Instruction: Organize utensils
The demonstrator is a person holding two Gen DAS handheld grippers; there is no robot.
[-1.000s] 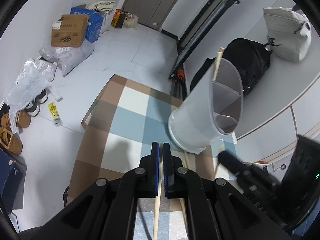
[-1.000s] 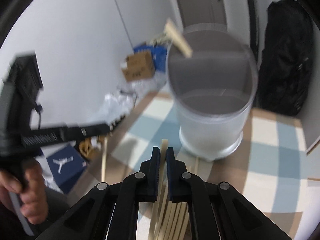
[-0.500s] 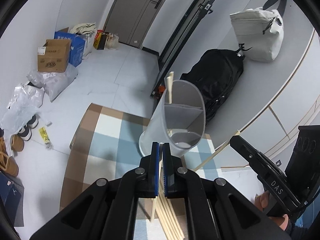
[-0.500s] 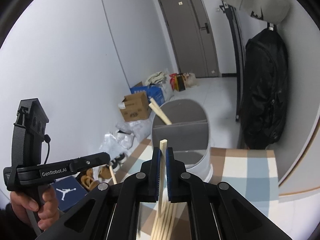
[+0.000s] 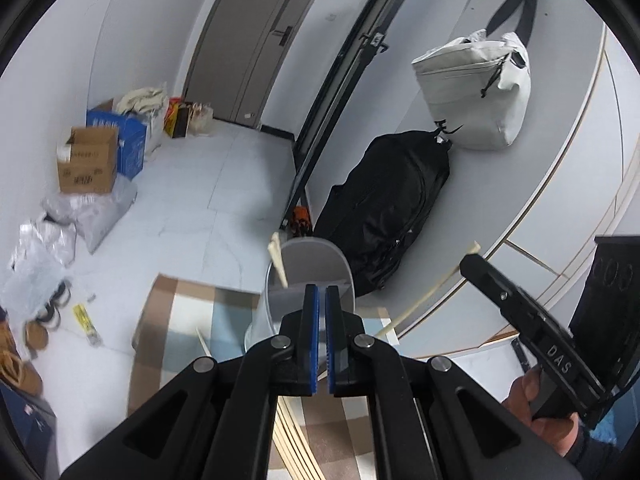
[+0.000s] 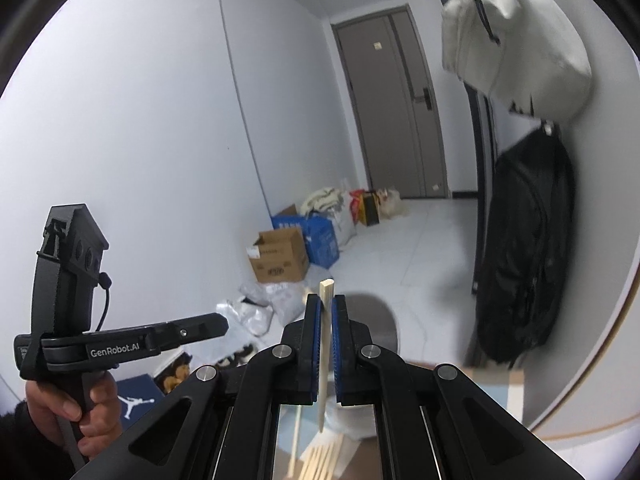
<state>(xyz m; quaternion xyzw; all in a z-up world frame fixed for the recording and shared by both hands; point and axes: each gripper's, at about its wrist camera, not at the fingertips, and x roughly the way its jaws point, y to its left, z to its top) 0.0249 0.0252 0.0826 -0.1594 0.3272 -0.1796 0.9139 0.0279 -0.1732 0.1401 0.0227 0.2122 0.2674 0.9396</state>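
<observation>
Pads of right gripper (image 6: pixel 325 304) clamped on one pale chopstick (image 6: pixel 323 360) near its upper end, tip poking just past them. Left gripper (image 5: pixel 322 292) pressed together, unclear if pinching anything thin. Beyond, grey holder (image 5: pixel 320 264) on checked cloth (image 5: pixel 180 308), with one stick (image 5: pixel 279 260) leaning inside and loose bundle (image 5: pixel 296 440) lying nearer. Probably light, stiff, smooth wood, prone to pivoting in a single-point pinch; best gripped nearer mid-length.
</observation>
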